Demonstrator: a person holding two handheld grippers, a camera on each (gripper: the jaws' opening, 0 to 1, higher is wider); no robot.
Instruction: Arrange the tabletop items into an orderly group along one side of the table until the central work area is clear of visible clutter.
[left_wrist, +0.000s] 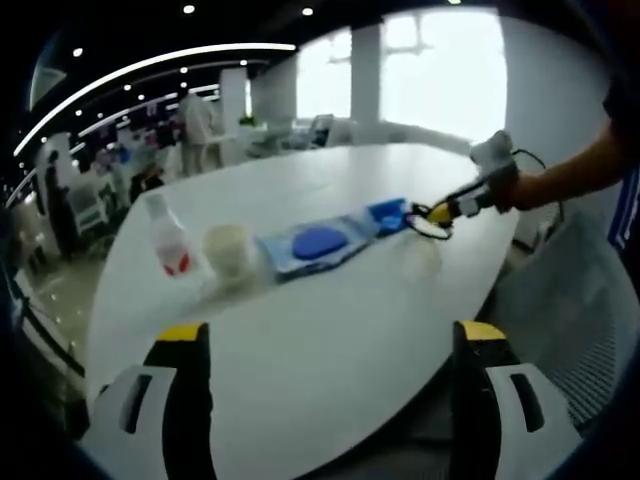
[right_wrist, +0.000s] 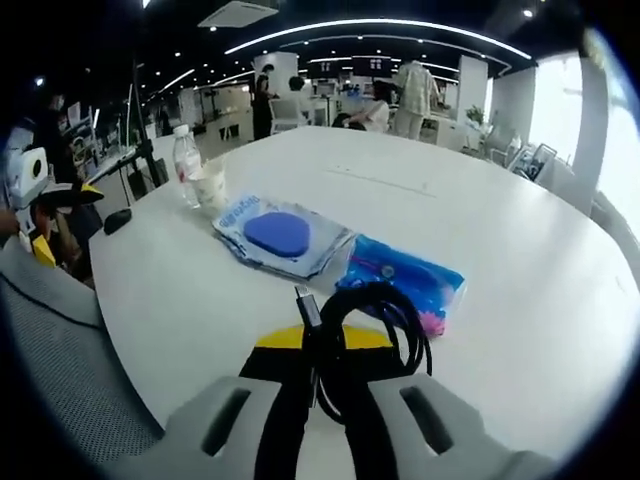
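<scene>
The broad white oval table (left_wrist: 330, 330) lies bare in front of the left gripper (left_wrist: 330, 355), whose yellow-tipped jaws stand wide apart with open tabletop between them. Farther on, a row of things crosses the way: a clear plastic bottle with a red label (left_wrist: 168, 238), just beside it a pale paper cup (left_wrist: 229, 250), then a clear plastic pouch holding a blue disc (left_wrist: 318, 243), and touching that a small blue printed packet (left_wrist: 389, 213). The right gripper (left_wrist: 437, 214) sits at that packet's far end, its jaws pinched on a coiled black cable (right_wrist: 372, 340). Beyond the row the tabletop is open again. A grey mesh chair back (right_wrist: 60, 350) stands close at the table's edge.
</scene>
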